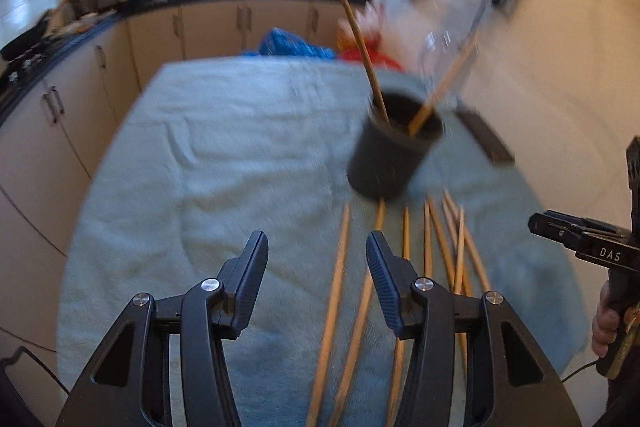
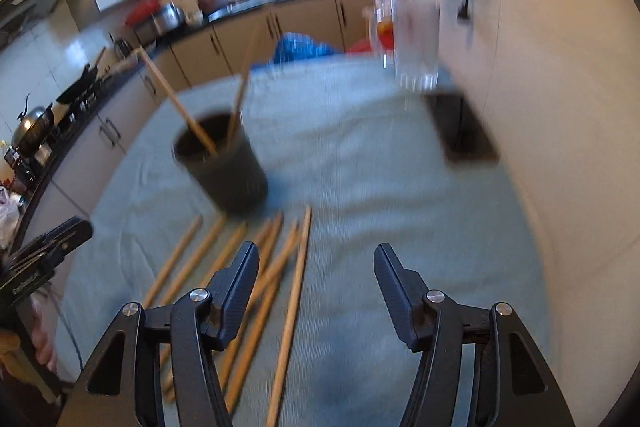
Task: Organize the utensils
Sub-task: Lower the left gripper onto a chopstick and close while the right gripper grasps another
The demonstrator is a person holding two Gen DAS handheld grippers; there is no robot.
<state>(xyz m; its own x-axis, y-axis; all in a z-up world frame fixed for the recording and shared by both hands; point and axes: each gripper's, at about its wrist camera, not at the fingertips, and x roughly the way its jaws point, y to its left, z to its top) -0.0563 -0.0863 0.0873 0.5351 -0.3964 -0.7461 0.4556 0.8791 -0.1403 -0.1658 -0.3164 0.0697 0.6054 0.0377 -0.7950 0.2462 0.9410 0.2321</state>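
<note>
A dark cup [image 1: 394, 147] stands on the pale blue towel [image 1: 224, 163] with two wooden chopsticks [image 1: 362, 47] leaning in it. It also shows in the right wrist view [image 2: 228, 163]. Several loose chopsticks [image 1: 436, 247] lie on the towel in front of the cup, and show in the right wrist view [image 2: 276, 267]. My left gripper [image 1: 316, 247] is open and empty above the towel, left of the loose sticks. My right gripper [image 2: 316, 259] is open and empty, just right of the sticks. Both views are blurred.
A flat black object [image 1: 486, 139] lies on the towel right of the cup, near the white wall [image 2: 560, 107]. A clear glass container [image 2: 416, 39] stands behind it. Kitchen cabinets [image 1: 80, 99] and a counter run along the left and back.
</note>
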